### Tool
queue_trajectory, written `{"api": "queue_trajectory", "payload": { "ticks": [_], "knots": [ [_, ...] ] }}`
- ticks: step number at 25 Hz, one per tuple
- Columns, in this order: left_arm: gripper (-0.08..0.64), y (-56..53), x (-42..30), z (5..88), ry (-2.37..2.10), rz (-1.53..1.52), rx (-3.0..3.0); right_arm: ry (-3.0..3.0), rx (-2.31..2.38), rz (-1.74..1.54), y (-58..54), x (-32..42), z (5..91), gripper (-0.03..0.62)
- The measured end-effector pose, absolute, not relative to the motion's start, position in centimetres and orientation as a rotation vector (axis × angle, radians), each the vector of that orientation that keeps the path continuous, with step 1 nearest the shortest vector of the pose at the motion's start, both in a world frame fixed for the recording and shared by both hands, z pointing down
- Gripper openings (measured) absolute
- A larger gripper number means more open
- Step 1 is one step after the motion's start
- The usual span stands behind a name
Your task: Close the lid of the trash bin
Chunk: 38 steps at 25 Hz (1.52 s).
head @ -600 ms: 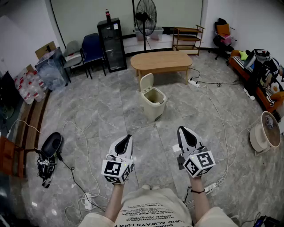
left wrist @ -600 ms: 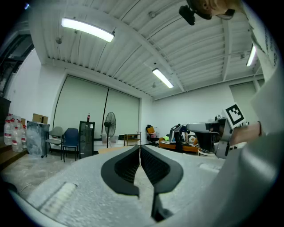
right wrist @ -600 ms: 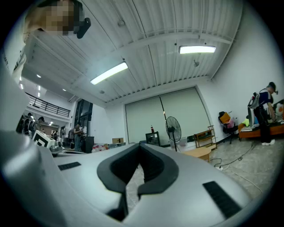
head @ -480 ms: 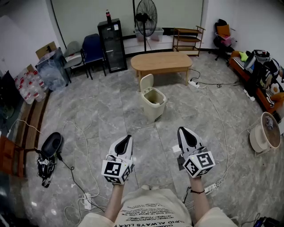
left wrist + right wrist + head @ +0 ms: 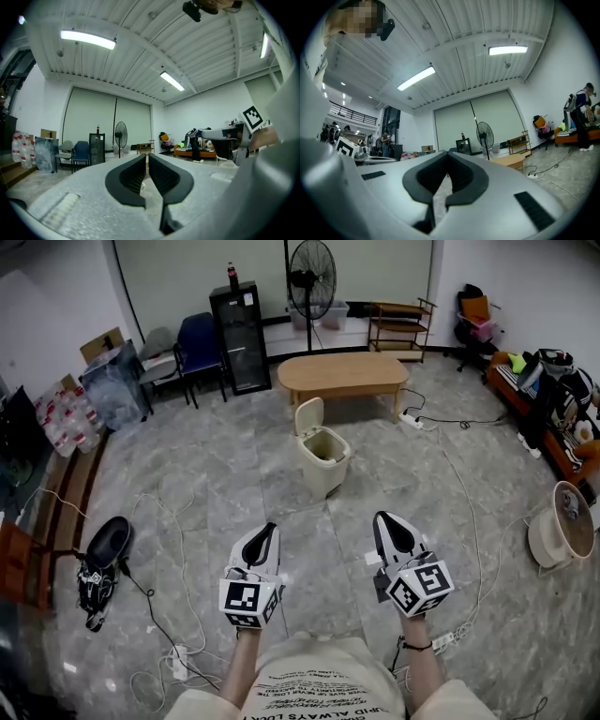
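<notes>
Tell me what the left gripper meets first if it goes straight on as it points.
The left gripper points level over bare floor. The open trash bin stands ahead, slightly right and lower; it probably clears it, though depth is unclear.

You hold your left claw (image 5: 270, 531) and right claw (image 5: 382, 518) level, side by side, jaws of both pressed together.
</notes>
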<state>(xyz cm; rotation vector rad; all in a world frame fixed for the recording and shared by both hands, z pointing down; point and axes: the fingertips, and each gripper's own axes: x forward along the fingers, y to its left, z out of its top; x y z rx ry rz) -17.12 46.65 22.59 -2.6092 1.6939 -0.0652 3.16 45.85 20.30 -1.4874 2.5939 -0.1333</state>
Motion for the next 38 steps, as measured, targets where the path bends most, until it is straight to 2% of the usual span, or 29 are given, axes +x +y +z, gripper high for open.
{"api": "queue_trajectory", "payload": {
  "ticks": [6, 8, 11, 21, 26, 38],
  "knots": [
    [0.030, 46.2, -16.5, 22.2, 1.698, -0.040, -2.610, 2.607, -1.465, -0.141, 45.4, 3.6, 20.4, 0.005],
    [0.103, 45.9, -16.6, 22.0, 1.708, -0.021, -2.612, 2.603, -1.465, -0.144, 45.2, 3.6, 20.4, 0.005],
    [0.158, 45.1, -16.9, 21.7, 1.724, 0.017, -2.602, 2.603, -1.463, -0.151, 44.6, 3.7, 20.4, 0.005],
    [0.287, 39.3, -17.8, 22.9, 1.768, 0.079, -2.584, 2.604, -1.487, -0.204, 38.8, 3.9, 22.2, 0.005],
    [0.308, 33.9, -18.2, 24.0, 1.775, 0.054, -2.603, 2.613, -1.502, -0.222, 33.5, 3.7, 23.0, 0.005],
    [0.308, 21.0, -19.4, 25.1, 1.712, -0.023, -2.683, 2.604, -1.535, -0.257, 21.0, 1.6, 23.4, 0.005]
  ]
}}
